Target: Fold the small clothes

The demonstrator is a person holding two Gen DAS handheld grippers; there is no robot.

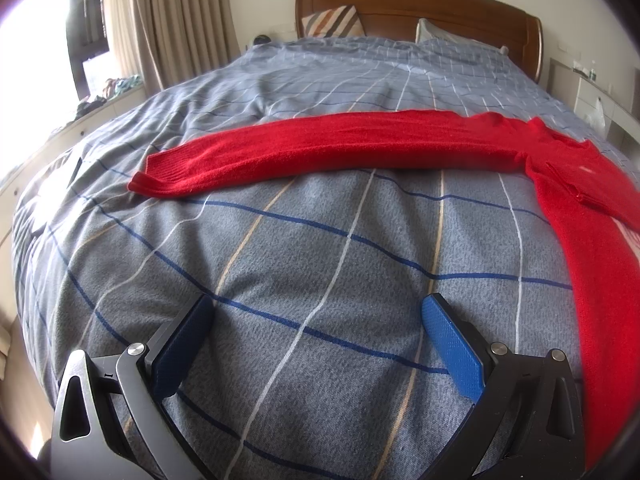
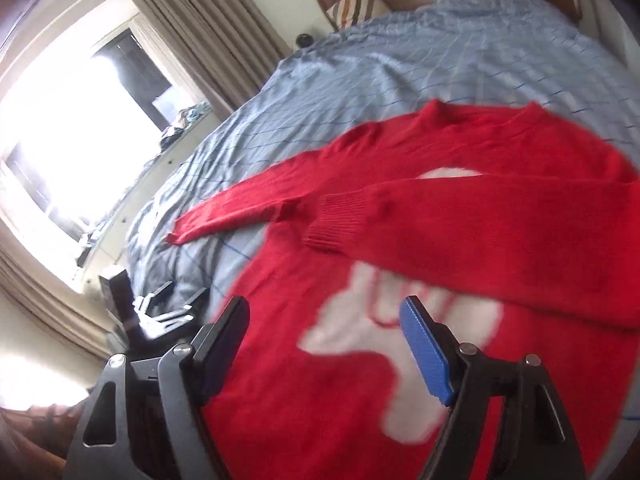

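Overhead, checked bedspread (image 1: 320,240) beneath red sweater (image 1: 340,148).

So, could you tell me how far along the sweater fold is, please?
Done: one sleeve lies folded across the sweater. In hand: nothing; both the left gripper and right gripper are open. Left: the other sleeve lies stretched out on the bed, and the body is unfolded.

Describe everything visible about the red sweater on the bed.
The red sweater is a fuzzy knit with ribbed cuffs and a white figure on its front. It lies flat, front up, on the blue-grey checked bedspread. One sleeve stretches straight out sideways across the cover; the other sleeve is folded across the chest, partly covering the white figure. Neither claw touches it; only the bedspread does.
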